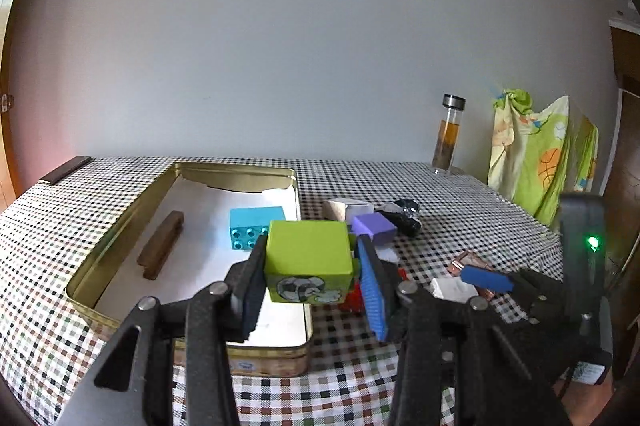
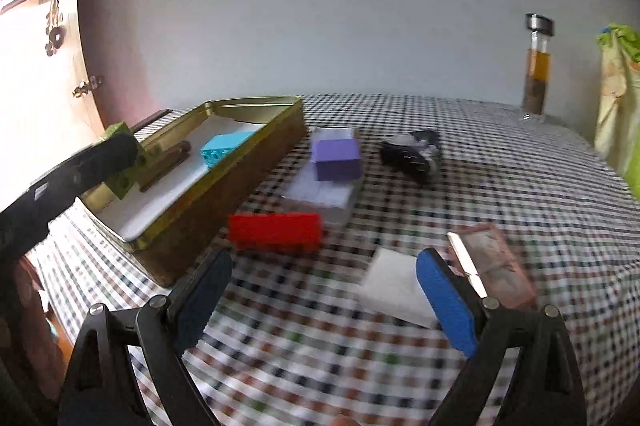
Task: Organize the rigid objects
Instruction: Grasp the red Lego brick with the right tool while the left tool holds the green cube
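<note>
My left gripper (image 1: 310, 266) is shut on a lime-green block (image 1: 308, 250) with a picture on its front, held above the near right part of a gold tin (image 1: 120, 226). On the tin's white lining lie a cyan brick (image 1: 252, 226) and a brown stick (image 1: 162, 244). My right gripper (image 2: 324, 298) stands open over the checked cloth with nothing between its blue pads (image 2: 448, 302). Just ahead of it lie a red brick (image 2: 276, 230) and a flat white piece (image 2: 396, 286). A purple block (image 2: 336, 158) rests on a white box (image 2: 320, 196).
A pink clear box (image 2: 496, 266) lies at the right pad. A black object (image 2: 412, 150) sits behind the purple block. A glass bottle (image 2: 538, 66) stands at the far right edge, with a green patterned cloth (image 1: 536, 154) hanging beyond. A dark bar (image 1: 66, 170) lies at the table's far left corner.
</note>
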Action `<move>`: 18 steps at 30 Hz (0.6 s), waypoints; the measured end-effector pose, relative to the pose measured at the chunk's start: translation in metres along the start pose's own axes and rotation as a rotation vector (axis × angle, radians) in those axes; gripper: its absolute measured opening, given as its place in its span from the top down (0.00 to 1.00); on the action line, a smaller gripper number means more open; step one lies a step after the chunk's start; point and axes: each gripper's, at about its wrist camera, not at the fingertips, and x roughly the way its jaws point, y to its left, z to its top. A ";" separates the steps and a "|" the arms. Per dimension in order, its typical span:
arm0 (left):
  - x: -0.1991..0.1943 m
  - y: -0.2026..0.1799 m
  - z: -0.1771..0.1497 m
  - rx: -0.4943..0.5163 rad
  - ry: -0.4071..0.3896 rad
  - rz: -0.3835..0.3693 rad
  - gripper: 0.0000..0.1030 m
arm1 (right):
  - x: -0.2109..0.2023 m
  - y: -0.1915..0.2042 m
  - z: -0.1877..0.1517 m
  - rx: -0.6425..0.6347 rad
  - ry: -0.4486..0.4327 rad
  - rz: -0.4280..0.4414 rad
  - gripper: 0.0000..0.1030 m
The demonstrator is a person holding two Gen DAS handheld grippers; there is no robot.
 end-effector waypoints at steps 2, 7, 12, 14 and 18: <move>0.000 0.002 -0.001 -0.005 -0.004 0.003 0.60 | 0.007 0.006 0.007 -0.005 0.016 -0.002 0.08; 0.000 0.005 -0.004 -0.009 -0.002 0.007 0.60 | 0.028 0.016 0.013 -0.018 0.064 0.012 0.08; 0.005 0.007 -0.006 -0.010 0.011 0.018 0.60 | 0.044 0.022 0.017 -0.024 0.117 0.016 0.08; 0.008 0.009 -0.007 -0.013 0.018 0.019 0.60 | 0.051 0.023 0.018 -0.029 0.152 0.025 0.08; 0.010 0.008 -0.008 -0.010 0.022 0.020 0.60 | 0.057 0.018 0.018 -0.003 0.178 0.037 0.29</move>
